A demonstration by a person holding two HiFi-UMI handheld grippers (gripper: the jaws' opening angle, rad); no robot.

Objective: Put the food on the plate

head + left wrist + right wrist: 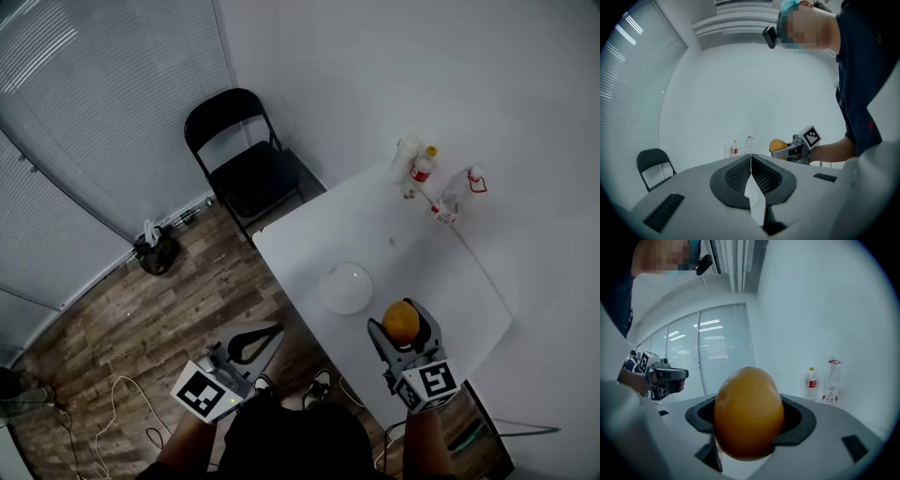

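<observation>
Plate [345,287]: on table [412,234], near-left part. Bottles [421,170]: table's far edge. Chair [246,167]: on floor, far left of table. Fruit [401,319]: in right gripper [402,324], near-right of plate.

Place: bare office-like room
Signs: window blinds [103,103], black folding chair [248,164], white counter [394,248], wood-look floor [159,319]

One orange fruit [401,322], one plate [345,287], three bottles [421,170], one chair [246,167].
</observation>
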